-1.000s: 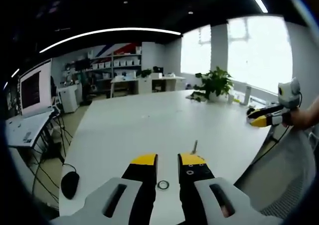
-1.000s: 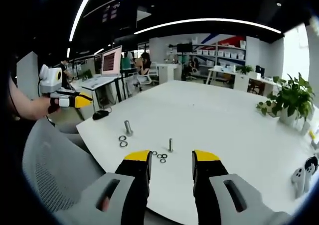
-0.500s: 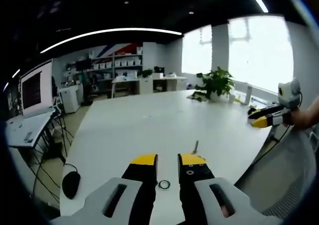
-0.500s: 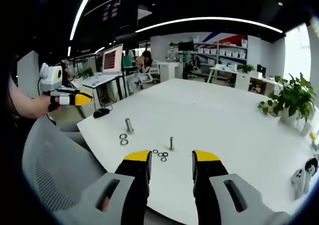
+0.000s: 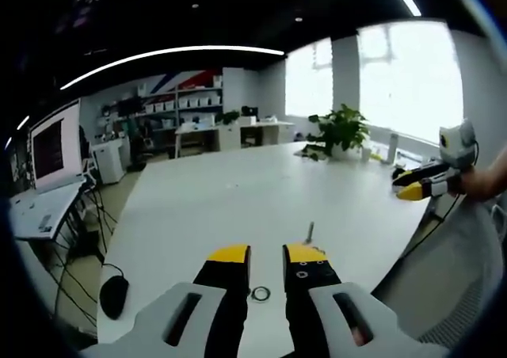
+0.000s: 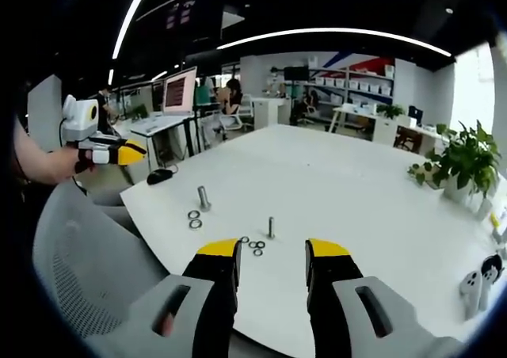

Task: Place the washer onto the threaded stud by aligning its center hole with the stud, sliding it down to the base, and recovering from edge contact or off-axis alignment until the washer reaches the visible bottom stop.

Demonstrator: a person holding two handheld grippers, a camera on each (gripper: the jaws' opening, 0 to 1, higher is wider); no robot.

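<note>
In the right gripper view a thin threaded stud (image 6: 271, 228) stands upright on the white table (image 6: 341, 184), just beyond my open right gripper (image 6: 272, 249). Small washers (image 6: 255, 245) lie in a cluster to its left, and two larger washers (image 6: 195, 219) lie near a thick bolt (image 6: 203, 198). My left gripper (image 6: 119, 150) hovers off the table's left edge in a hand. In the left gripper view my left gripper (image 5: 267, 255) is open, and a washer (image 5: 259, 294) lies on the table seen through its gap. The stud (image 5: 310, 231) rises behind the right jaw. The right gripper (image 5: 420, 185) floats at far right.
A black mouse (image 5: 113, 296) sits near the table's left edge and shows again as the mouse (image 6: 161, 176). A potted plant (image 6: 463, 160) and a white controller (image 6: 483, 275) are at the table's right side. A grey mesh chair back (image 6: 87, 263) stands between the hands and the table.
Both views have drifted only slightly with the hands. The washers, stud and bolt lie where they were, and both grippers keep the same jaw gap.
</note>
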